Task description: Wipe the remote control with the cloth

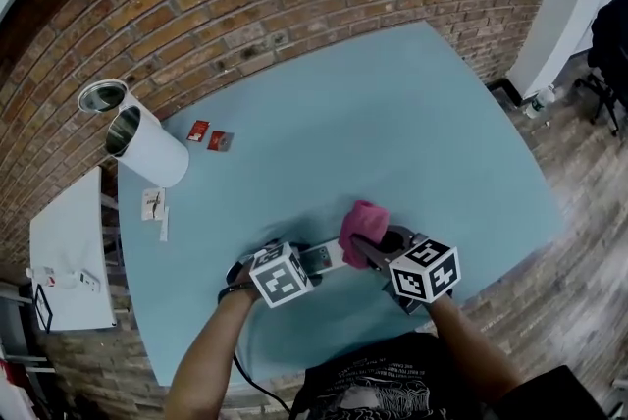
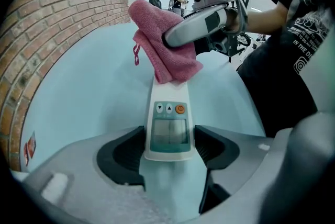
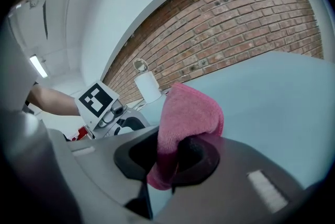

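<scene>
The white remote control has a small screen, two arrow keys and an orange button. It lies on the light blue table near the front edge, and my left gripper is shut on its near end, the black pads against its sides. My right gripper is shut on a folded pink cloth. The cloth rests on the remote's far end. In the head view the remote runs between the left gripper and the right gripper, with the cloth bunched over it.
A white cylinder lies on its side at the table's left, beside a metal tin. Two red packets and a paper slip lie near them. A white board stands off the left edge. A brick wall runs behind.
</scene>
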Demonstrator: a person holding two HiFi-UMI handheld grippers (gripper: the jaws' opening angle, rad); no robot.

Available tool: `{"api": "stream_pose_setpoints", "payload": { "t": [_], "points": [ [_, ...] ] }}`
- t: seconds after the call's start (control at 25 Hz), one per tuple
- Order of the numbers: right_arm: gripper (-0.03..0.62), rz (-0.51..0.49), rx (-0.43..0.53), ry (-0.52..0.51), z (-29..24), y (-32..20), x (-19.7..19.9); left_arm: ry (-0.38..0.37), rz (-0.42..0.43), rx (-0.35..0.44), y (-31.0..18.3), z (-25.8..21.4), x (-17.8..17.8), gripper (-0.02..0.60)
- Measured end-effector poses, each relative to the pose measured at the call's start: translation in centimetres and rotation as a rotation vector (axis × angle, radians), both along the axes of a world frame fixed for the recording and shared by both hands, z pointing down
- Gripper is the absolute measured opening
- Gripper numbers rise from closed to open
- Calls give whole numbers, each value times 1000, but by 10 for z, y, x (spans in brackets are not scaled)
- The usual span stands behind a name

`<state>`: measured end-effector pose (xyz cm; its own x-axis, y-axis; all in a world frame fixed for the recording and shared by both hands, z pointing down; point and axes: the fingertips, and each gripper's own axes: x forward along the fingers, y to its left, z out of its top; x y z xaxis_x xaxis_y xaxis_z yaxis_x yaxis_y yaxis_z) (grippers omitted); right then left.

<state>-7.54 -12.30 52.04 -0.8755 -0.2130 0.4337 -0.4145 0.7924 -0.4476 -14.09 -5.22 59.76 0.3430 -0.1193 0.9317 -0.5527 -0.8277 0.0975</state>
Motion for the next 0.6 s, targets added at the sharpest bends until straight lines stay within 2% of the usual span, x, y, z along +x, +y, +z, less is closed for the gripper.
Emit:
{"api": "stream_pose_setpoints", "payload": {
  "t": [0.4,0.6],
  "points": [
    [64,39,-17,-19,1,-18,27,-1,-20,-3,-1,0,1,298],
    [66,124,49,-38,-11,-47,33,-11,-31,-7,-1,0,0,298]
  ]
}}
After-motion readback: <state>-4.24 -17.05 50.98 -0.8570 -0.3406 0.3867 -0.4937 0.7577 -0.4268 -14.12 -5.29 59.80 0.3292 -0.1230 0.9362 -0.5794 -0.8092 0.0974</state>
